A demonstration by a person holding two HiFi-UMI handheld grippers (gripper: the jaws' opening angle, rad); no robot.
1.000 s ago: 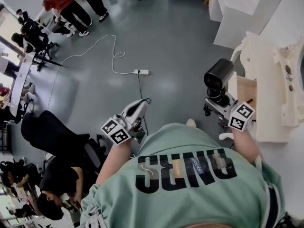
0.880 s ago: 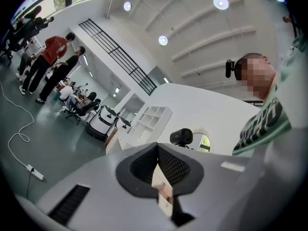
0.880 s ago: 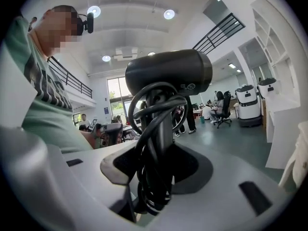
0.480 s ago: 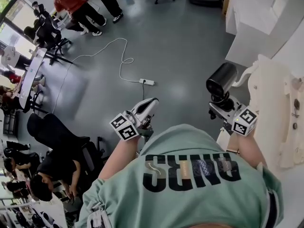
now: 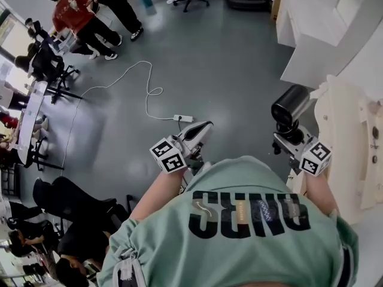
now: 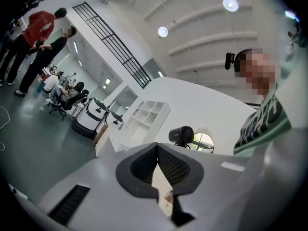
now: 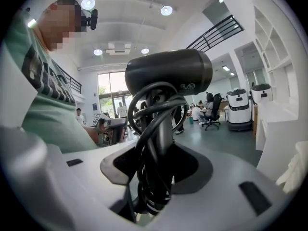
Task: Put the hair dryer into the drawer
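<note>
Carrying step: my right gripper (image 7: pixel 156 165) has its jaws clamped on the hair dryer (image 7: pixel 168 73) by its cord-wrapped handle. My left gripper (image 6: pixel 158 165) has its jaws closed, empty. Next, I judge: reach the drawer and lower it in.

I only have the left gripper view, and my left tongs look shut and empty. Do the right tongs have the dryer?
Observer: Yes. The right gripper view shows the right tongs shut on the dryer's handle.
Operator: Is the cord loose?
Observer: No, the cord is coiled round the handle, inside the grip.
Operator: Where's the drawer?
Observer: In the head view a pale cabinet stands just right of the right tongs. I can't make out an open drawer there.
</note>
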